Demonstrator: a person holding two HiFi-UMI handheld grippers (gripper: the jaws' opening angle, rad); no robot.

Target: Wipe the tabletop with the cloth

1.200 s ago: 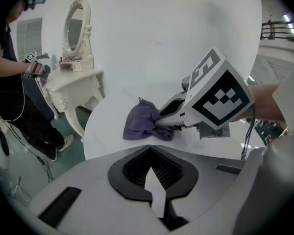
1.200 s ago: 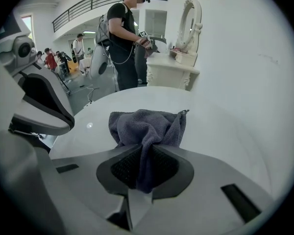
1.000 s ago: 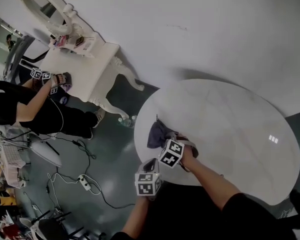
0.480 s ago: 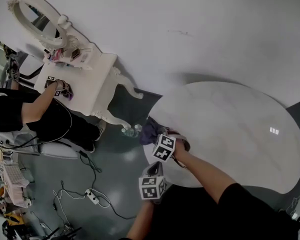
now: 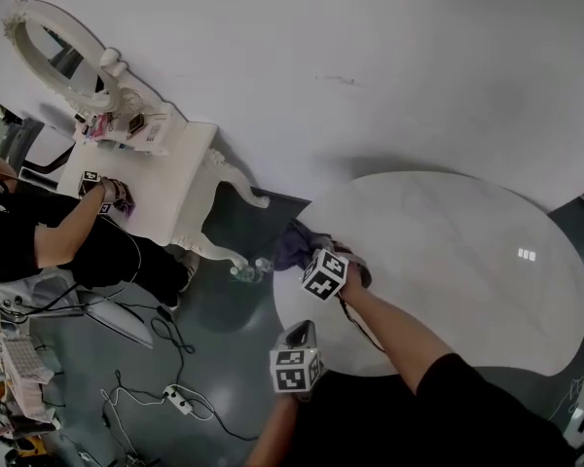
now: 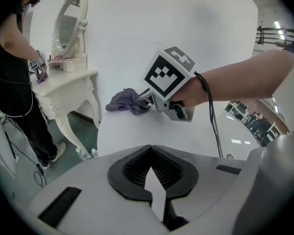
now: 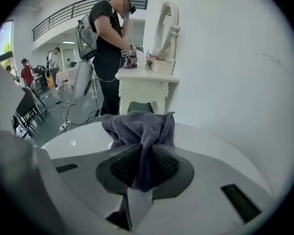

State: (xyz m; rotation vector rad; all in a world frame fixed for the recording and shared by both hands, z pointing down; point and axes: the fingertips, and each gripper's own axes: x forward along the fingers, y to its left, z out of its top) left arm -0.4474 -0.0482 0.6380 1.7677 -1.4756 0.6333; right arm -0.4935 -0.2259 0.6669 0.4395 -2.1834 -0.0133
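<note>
A purple-grey cloth lies bunched at the left rim of the round white table, partly over the edge. My right gripper is shut on it. In the right gripper view the cloth is pinched between the jaws of that gripper and piles up in front of them. My left gripper hangs off the table's near-left edge, holding nothing. In the left gripper view its jaws stand together and face the cloth and the right gripper across the tabletop.
A white dressing table with an oval mirror stands left of the round table. A person in black works at it. Bottles stand on the floor between the two tables. Cables and a power strip lie on the grey floor.
My right gripper has dragged the cloth leftward across the tabletop, from a little inside the rim out to its left edge. The left gripper has stayed off the table's near edge.
</note>
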